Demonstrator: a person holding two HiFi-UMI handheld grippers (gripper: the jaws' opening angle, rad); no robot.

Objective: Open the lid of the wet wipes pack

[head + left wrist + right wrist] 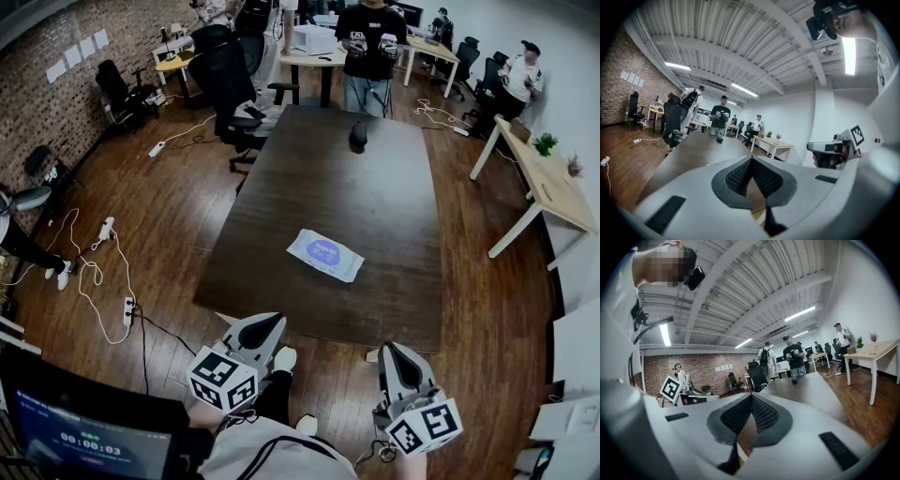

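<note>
The wet wipes pack (324,254), white with a blue label, lies flat on the dark table (375,197), near its front middle. Its lid looks closed. My left gripper (270,325) hovers over the floor just off the table's near edge, short of the pack, with its jaws shut and nothing held. My right gripper (390,353) is further back to the right, also shut and empty. In the left gripper view the gripper (751,162) has its pads meeting. In the right gripper view the gripper (750,398) shows the same. The pack is hidden in both gripper views.
A small black object (358,135) sits at the table's far end, where a person (369,47) stands holding grippers. Office chairs (232,89) stand at the far left. A light desk (548,183) is at the right. Cables and power strips (105,272) lie on the floor at left.
</note>
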